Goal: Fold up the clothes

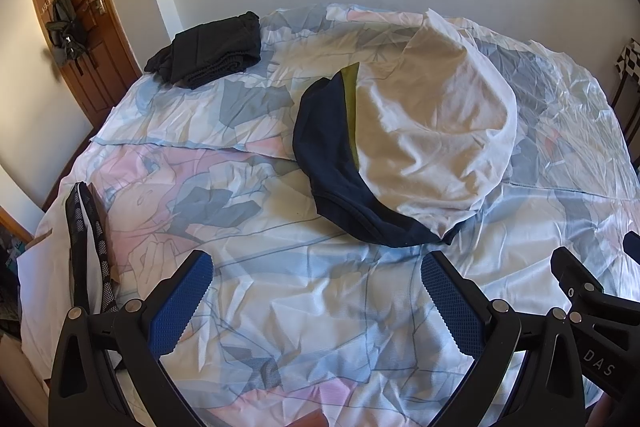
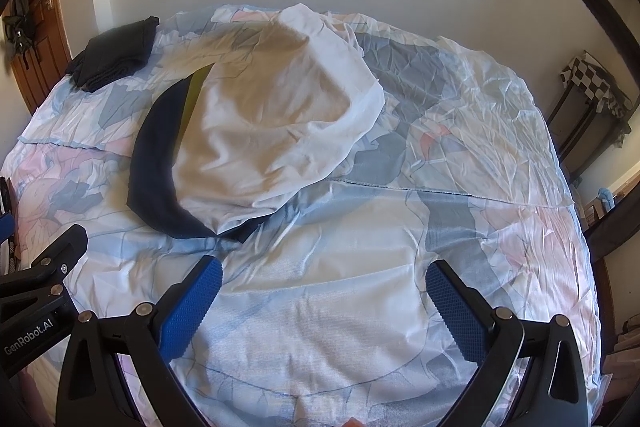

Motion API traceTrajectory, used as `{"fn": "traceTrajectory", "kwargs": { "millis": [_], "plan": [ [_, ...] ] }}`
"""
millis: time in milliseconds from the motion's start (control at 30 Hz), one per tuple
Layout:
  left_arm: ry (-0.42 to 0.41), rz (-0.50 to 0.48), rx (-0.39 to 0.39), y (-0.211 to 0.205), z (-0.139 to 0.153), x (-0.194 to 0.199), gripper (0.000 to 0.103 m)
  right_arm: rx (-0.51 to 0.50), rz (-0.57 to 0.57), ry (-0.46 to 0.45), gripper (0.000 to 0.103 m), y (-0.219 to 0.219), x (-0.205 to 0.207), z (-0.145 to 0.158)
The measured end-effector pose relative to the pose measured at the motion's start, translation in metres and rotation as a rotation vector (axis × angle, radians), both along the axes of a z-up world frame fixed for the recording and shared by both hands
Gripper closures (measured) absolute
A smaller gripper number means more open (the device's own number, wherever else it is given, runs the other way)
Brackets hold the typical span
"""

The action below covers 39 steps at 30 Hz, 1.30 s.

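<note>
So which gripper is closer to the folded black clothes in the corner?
Left, probably. The left gripper hovers open nearer the folded black clothes; the right gripper hovers open farther away on the other side.

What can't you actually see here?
- Navy garment: mostly covered by the white garment, both views.
- Black mesh item: cut off at the bed's left edge, left wrist view.
- Item hanging on the door: blurred, too small.
</note>
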<state>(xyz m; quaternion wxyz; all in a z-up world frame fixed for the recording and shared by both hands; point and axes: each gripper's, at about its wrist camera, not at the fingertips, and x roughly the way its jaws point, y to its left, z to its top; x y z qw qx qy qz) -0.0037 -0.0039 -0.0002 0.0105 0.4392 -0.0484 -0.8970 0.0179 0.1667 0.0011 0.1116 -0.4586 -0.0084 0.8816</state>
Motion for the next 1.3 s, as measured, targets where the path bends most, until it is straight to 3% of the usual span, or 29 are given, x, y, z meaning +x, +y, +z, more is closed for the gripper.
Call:
{"fn": "traceTrajectory", "kwargs": {
  "millis": [200,300,433,633,767,933,1000,1133,1300],
  "plan": [
    [-0.010,0.011,0.004,-0.004,-0.001,-0.005,0.000,-0.022,-0.002,-0.003,0.000,0.003,-0.004,-0.001],
    [0.001,0.014,-0.009,-0.007,0.005,-0.013,0.000,-0.080,-0.002,-0.006,0.000,0.012,-0.012,0.001],
    [0.022,0.045,-0.016,-0.015,0.025,-0.033,0.000,-0.246,-0.032,-0.023,0.000,0.033,-0.029,0.003],
    [0.027,0.041,0.041,-0.014,0.038,-0.065,0.000,-0.271,-0.010,-0.020,0.000,0.034,-0.052,0.001],
    [0.053,0.002,0.048,-0.014,0.023,-0.078,0.000,-0.259,0.049,-0.023,0.000,0.033,-0.066,-0.007],
    [0.032,-0.059,-0.071,-0.017,-0.016,-0.085,0.000,-0.272,0.155,-0.051,0.000,0.013,-0.081,-0.030],
    [0.031,-0.074,-0.077,-0.026,-0.021,-0.089,0.000,-0.270,0.206,-0.062,0.000,0.000,-0.086,-0.041],
    [0.014,-0.067,-0.045,-0.051,-0.022,-0.101,0.000,-0.265,0.308,-0.086,0.000,-0.026,-0.095,-0.061],
    [0.005,0.015,0.075,-0.087,-0.015,-0.112,0.000,-0.267,0.402,-0.118,0.000,-0.059,-0.101,-0.087]
  ]
}}
